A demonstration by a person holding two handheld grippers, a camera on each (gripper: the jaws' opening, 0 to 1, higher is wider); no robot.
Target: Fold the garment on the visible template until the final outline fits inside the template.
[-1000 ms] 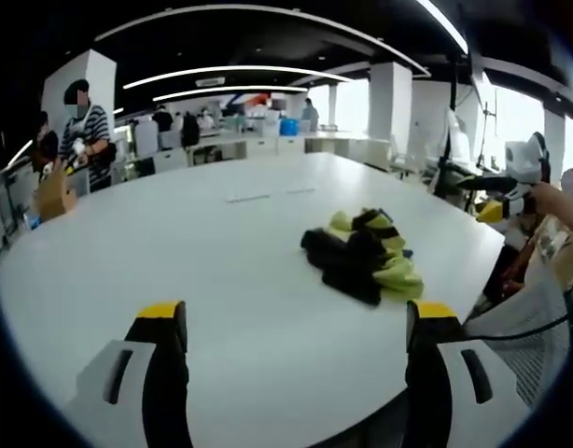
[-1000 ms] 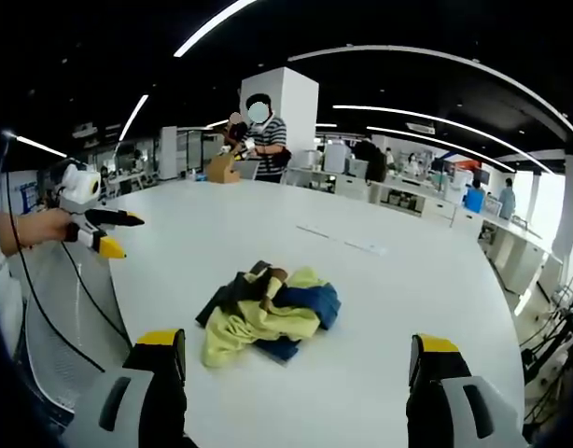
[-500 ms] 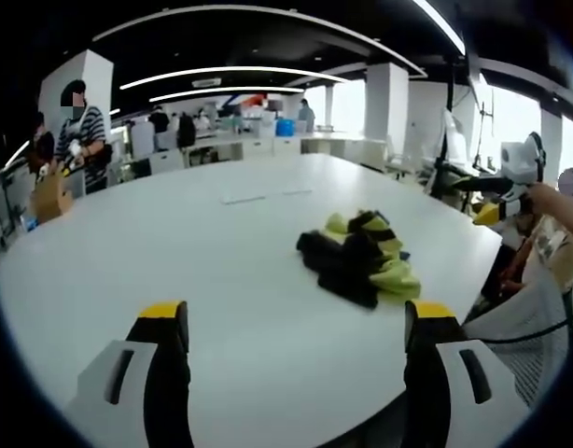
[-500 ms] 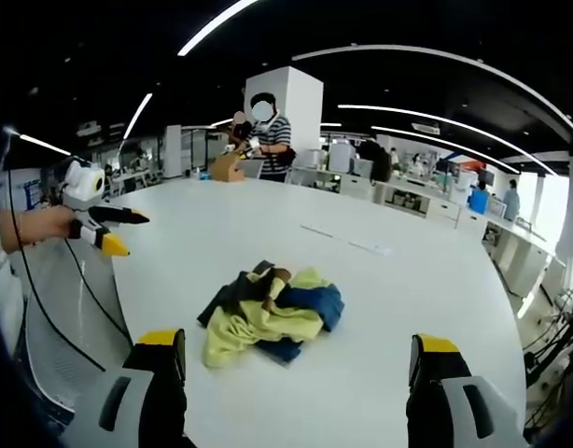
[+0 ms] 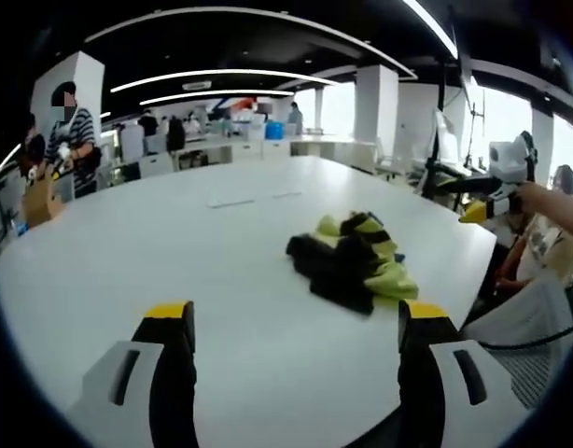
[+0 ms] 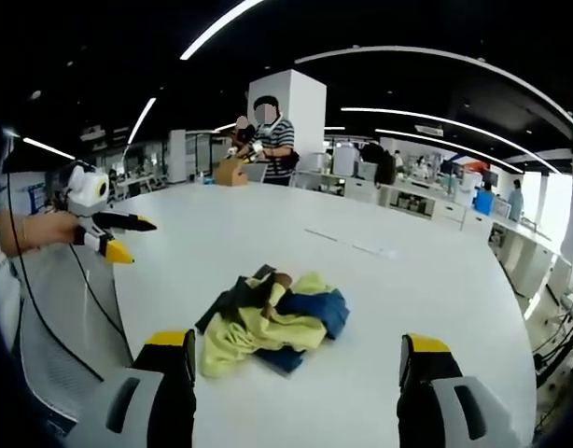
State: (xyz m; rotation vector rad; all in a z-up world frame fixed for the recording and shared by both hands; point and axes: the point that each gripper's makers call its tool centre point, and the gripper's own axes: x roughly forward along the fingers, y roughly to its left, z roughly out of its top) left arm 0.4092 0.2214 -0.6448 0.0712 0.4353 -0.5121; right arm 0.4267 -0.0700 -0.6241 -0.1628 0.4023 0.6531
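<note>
A crumpled garment (image 5: 352, 263) in black, yellow-green and blue lies in a heap on the white table (image 5: 174, 243). In the right gripper view the same garment (image 6: 272, 320) shows yellow, navy and blue folds. My left gripper (image 5: 291, 322) hovers open over the table's near side, the heap ahead and to its right. My right gripper (image 6: 294, 350) is open too, with the heap just beyond its jaws. The right gripper (image 5: 487, 196) appears held in a hand at the right of the left gripper view. The left gripper (image 6: 104, 233) appears at the left of the right gripper view.
Thin marks (image 5: 254, 198) lie on the table beyond the garment. A person in a striped shirt (image 6: 268, 140) stands at the far end beside a brown box (image 6: 232, 171). Desks, pillars and other people fill the background. A mesh chair back (image 5: 529, 327) stands at the right.
Both views have shifted slightly as the hands moved; the garment sits a little lower in the right gripper view. The garment itself has not moved and both grippers stay open.
</note>
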